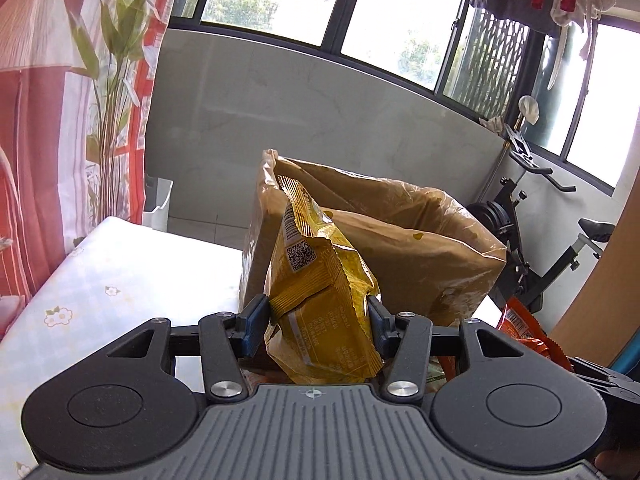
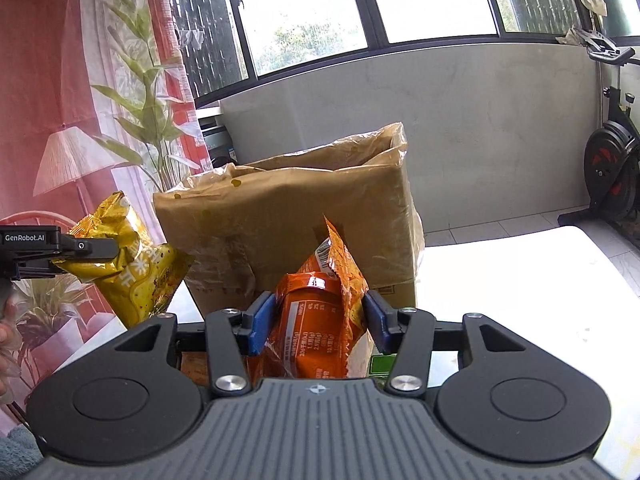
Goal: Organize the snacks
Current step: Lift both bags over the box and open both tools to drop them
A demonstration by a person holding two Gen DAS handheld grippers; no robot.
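Note:
My left gripper (image 1: 318,320) is shut on a yellow snack packet (image 1: 320,280), held upright just in front of an open brown cardboard box (image 1: 420,252) wrapped in plastic. My right gripper (image 2: 318,320) is shut on an orange snack packet (image 2: 316,312), also held up in front of the same box (image 2: 304,216). The left gripper (image 2: 60,250) with the yellow packet (image 2: 132,264) shows at the left of the right wrist view. The orange packet (image 1: 524,328) shows at the right edge of the left wrist view.
The box stands on a table with a white flowered cloth (image 1: 120,276). A red patterned curtain (image 1: 36,160) and a plant (image 2: 148,120) are at the left. An exercise bike (image 1: 540,240) stands at the right by the balcony wall (image 2: 480,120). More packets lie under the grippers.

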